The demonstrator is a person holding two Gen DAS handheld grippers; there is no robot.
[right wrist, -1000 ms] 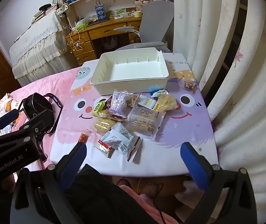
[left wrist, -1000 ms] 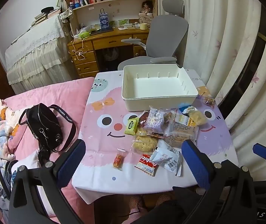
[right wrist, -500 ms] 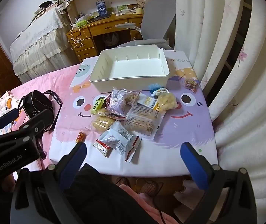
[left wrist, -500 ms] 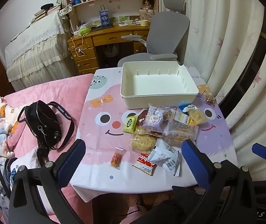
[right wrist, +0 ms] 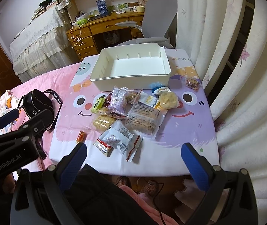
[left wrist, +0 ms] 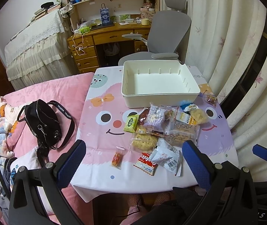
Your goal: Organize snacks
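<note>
An empty cream storage bin [left wrist: 159, 93] [right wrist: 133, 82] stands at the far side of a small table with a cartoon cloth [left wrist: 103, 131] [right wrist: 189, 123]. Several wrapped snacks lie in a pile in front of it: a green packet [left wrist: 131, 123] [right wrist: 98, 105], a large clear bread pack [left wrist: 182, 130] [right wrist: 144, 120], a round cracker pack [left wrist: 144, 142] [right wrist: 103, 122], a small orange sweet [left wrist: 117, 158] [right wrist: 81, 136]. My left gripper [left wrist: 133, 165] hovers open above the table's near edge. My right gripper [right wrist: 133, 163] is also open, held over the near edge, holding nothing.
A black handbag [left wrist: 43, 123] [right wrist: 38, 103] lies on the pink bed left of the table. A grey office chair [left wrist: 163, 37] and wooden desk [left wrist: 103, 37] stand behind the bin. Curtains [right wrist: 236, 75] hang close on the right. A small nut packet [right wrist: 191, 82] sits near the table's right edge.
Both views have drifted slightly back and up, so the table sits a little lower in frame. Nothing on the table has moved and both grippers stay open.
</note>
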